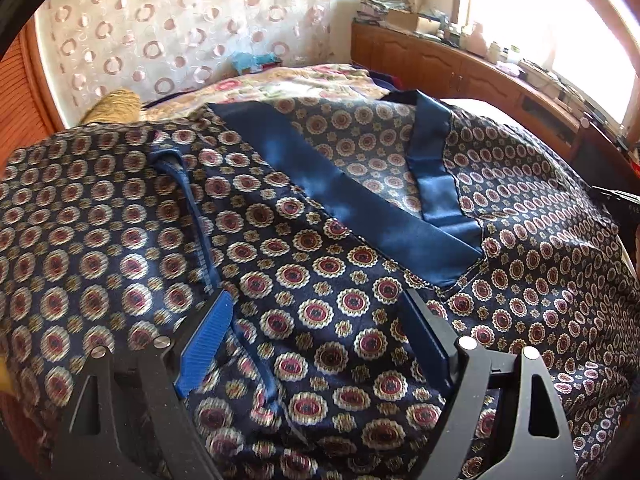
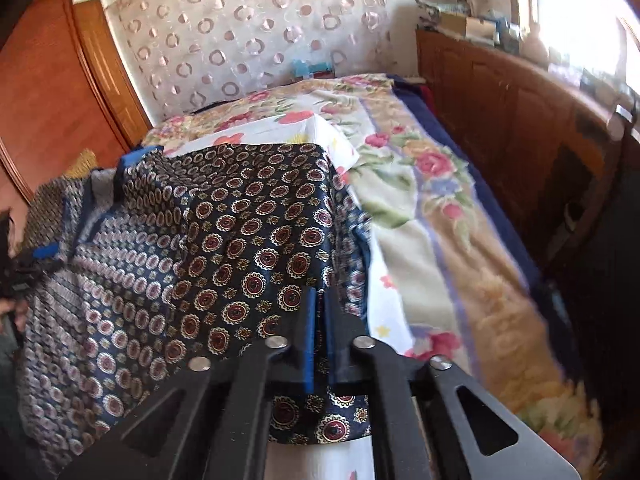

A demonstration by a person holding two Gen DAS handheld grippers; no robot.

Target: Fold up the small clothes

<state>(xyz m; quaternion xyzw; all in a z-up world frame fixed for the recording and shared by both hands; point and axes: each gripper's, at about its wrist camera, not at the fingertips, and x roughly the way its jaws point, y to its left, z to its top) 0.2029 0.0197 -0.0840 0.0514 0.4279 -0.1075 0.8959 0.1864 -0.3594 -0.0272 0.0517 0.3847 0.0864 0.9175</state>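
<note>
Left wrist view. Patterned garment (image 1: 320,264), dark navy with red-and-cream medallions, spread across most of the frame. Plain blue satin collar band (image 1: 320,184) running diagonally from upper centre to right of centre, meeting a second band in a V. Narrow blue strap (image 1: 196,224) lying along the cloth at left of centre. Left gripper (image 1: 316,320) at lower centre, spread wide, nothing grasped; blue ribbed pad (image 1: 206,344) at lower left, the opposite finger at lower right, cloth lying beneath and between them, contact not discernible. Floral blanket (image 1: 304,80) visible beyond the garment at upper centre. Wooden cabinet (image 1: 460,68) with clutter along the upper right, below a bright window (image 1: 540,32). Ring-patterned curtain (image 1: 180,28) across the upper left.

Right wrist view. Same patterned garment (image 2: 224,248) filling the left and centre, draped in folds over the floral blanket (image 2: 420,208). Right gripper (image 2: 318,312) at lower centre, clenched on the garment's edge, a fold of the fabric pinched between the two blue pads. Other gripper at the far left edge, partly cut off. Wooden cabinet (image 2: 520,120) along the right. Ring-patterned curtain (image 2: 248,32) at upper centre. Wooden door (image 2: 48,92) at upper left.
</note>
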